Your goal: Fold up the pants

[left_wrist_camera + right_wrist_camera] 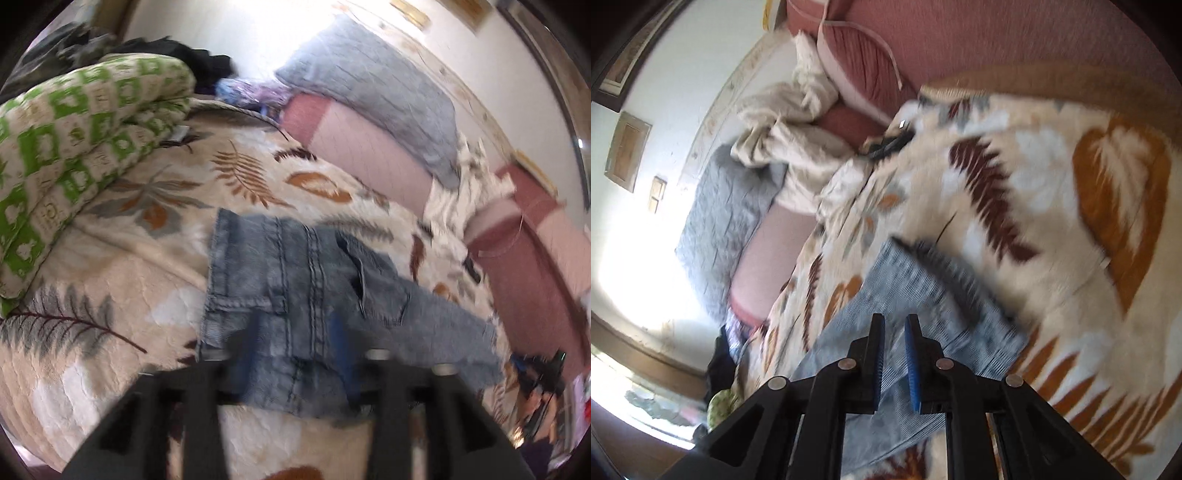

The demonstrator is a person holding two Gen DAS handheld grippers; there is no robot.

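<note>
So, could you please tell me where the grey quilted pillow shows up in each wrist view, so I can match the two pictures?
Left wrist view: the grey quilted pillow is upper centre-right, lying on the pink bolster.
Right wrist view: the grey quilted pillow is at the left, middle height, beside the same pink bolster.
Shared landmark: the denim pants on the leaf-print blanket.

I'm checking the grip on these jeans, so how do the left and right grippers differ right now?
The left gripper has its jaws spread wide, with the jeans between them; the right gripper has its jaws nearly together, with denim in the narrow gap. The left view shows seams and a pocket; the right view shows plain fabric and an edge. Both are black with blue pads, over the leaf-print blanket.
</note>
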